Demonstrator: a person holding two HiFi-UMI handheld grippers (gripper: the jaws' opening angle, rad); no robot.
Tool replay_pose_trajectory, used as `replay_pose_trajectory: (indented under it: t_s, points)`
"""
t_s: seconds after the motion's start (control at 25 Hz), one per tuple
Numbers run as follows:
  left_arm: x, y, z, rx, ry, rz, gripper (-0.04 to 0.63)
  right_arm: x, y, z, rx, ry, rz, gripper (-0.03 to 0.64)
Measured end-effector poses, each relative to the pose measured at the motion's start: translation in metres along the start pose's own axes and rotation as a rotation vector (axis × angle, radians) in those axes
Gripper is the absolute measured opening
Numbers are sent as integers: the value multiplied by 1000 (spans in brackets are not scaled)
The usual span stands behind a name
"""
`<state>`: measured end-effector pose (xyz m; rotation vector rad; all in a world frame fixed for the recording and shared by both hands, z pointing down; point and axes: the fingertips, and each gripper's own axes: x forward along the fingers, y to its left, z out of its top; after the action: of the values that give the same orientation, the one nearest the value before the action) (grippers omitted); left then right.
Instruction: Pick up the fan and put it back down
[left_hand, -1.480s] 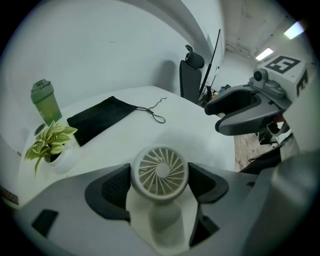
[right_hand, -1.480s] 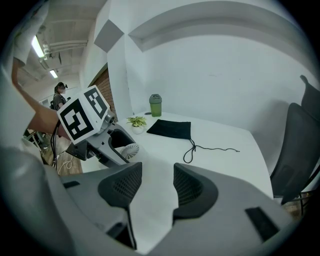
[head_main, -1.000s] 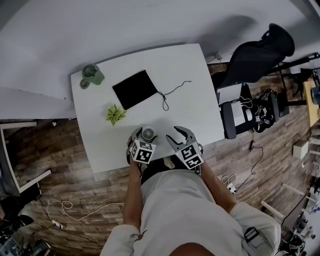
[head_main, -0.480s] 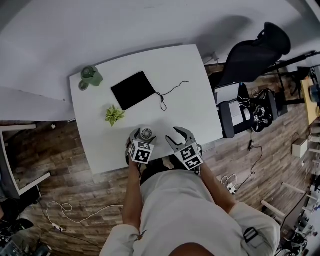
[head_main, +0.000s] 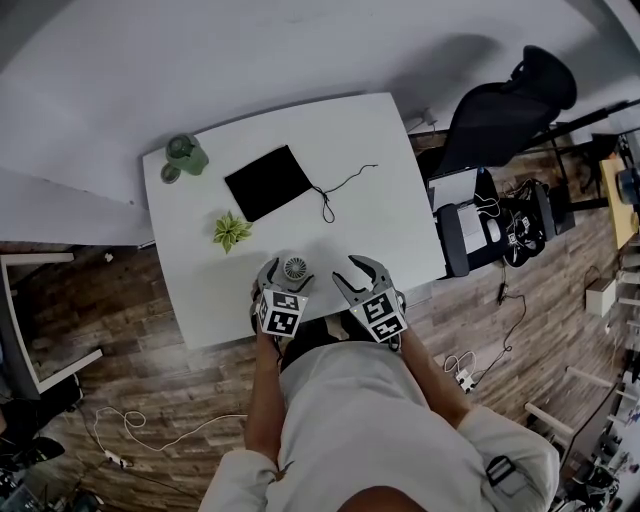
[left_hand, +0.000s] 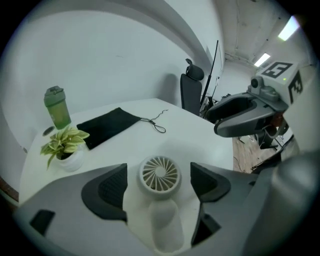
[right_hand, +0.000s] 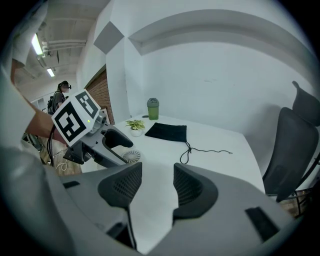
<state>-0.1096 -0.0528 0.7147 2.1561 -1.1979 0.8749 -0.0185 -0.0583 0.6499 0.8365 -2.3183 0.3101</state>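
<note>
My left tongs (left_hand: 158, 167) have just been opening and now stand wide, both pads clear of the fan (left_hand: 160, 174), which sits in the gap between them. So I read that as the release: the fan is back down on the white counter (head_main: 380, 180), near the front edge, and the task looks all but done. What is left, I'd say, is to draw the left tongs back without clipping the fan's round grille.

My right tongs (right_hand: 157, 170) hang just beside the left ones, over the same front edge, jaws a little apart, nothing between them but bare counter.

Further out: a small potted plant (head_main: 231, 230), a black pouch (head_main: 268, 180) with its cord (head_main: 340, 185), and a green bottle (head_main: 185, 152) at the far corner, all well apart from the fan.

Hard to make out: the fan's lower end runs under the body of my left tongs, so I can't tell how it rests. From the head view my marker cube covers part of it and only the grille shows.
</note>
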Motion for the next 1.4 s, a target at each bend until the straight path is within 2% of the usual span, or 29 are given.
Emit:
replay_pose_trajectory:
  t_s: [0.12,0.24,0.68,0.84,1.08,1.4]
  points:
    - [-21,4,22,12,-115,28,382,-4,0,8,-3,-20,-10,201]
    - [-44,10,42,15,-207,63,331,-11,-2,22,-6,-52,-25,201]
    - [-126,35,115,91,-438,142,308,-45,0,97,-57,-215,-84,206]
    - [-150,40,129,116,-482,159,302,-58,6,123,-106,-246,-107,210]
    - [-171,37,136,137,-516,160,298,-75,10,147,-116,-298,-138,211]
    - [-191,34,138,134,-529,219,288,-81,15,160,-143,-338,-96,210]
